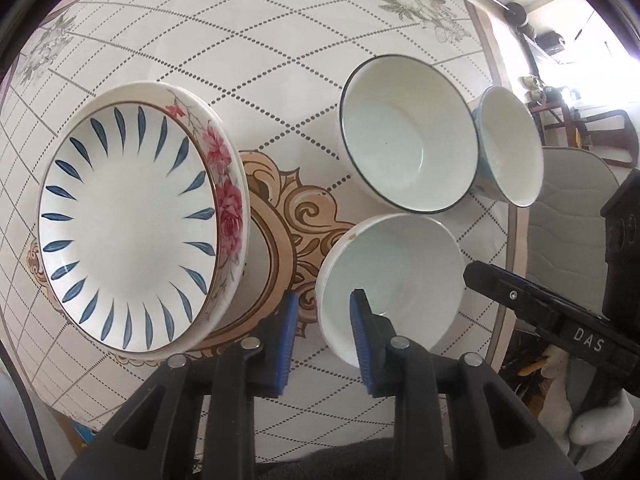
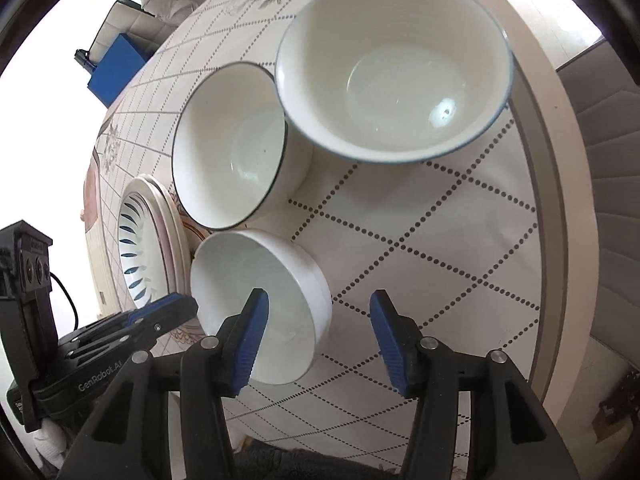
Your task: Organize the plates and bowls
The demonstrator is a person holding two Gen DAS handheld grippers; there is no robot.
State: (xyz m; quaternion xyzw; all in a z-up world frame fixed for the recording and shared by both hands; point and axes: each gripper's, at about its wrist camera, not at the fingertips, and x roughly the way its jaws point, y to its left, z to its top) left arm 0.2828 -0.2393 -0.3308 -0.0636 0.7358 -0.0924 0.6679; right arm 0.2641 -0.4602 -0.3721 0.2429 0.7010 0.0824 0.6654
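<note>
Left hand-held gripper (image 1: 323, 314) nearest with blue pads slightly apart astride the plain white bowl's (image 1: 394, 276) near rim, not pinching, right hand-held gripper (image 2: 320, 314) spread wide and empty, round worktop (image 1: 248, 40) under diamond-patterned cloth, stacked plates (image 1: 132, 220) left, two rimmed bowls (image 1: 408, 140) far right, grey chair (image 1: 568, 216) beyond.

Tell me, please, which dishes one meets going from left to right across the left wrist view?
Stacked plates → plain white bowl → dark-rimmed bowl → blue-patterned bowl.
</note>
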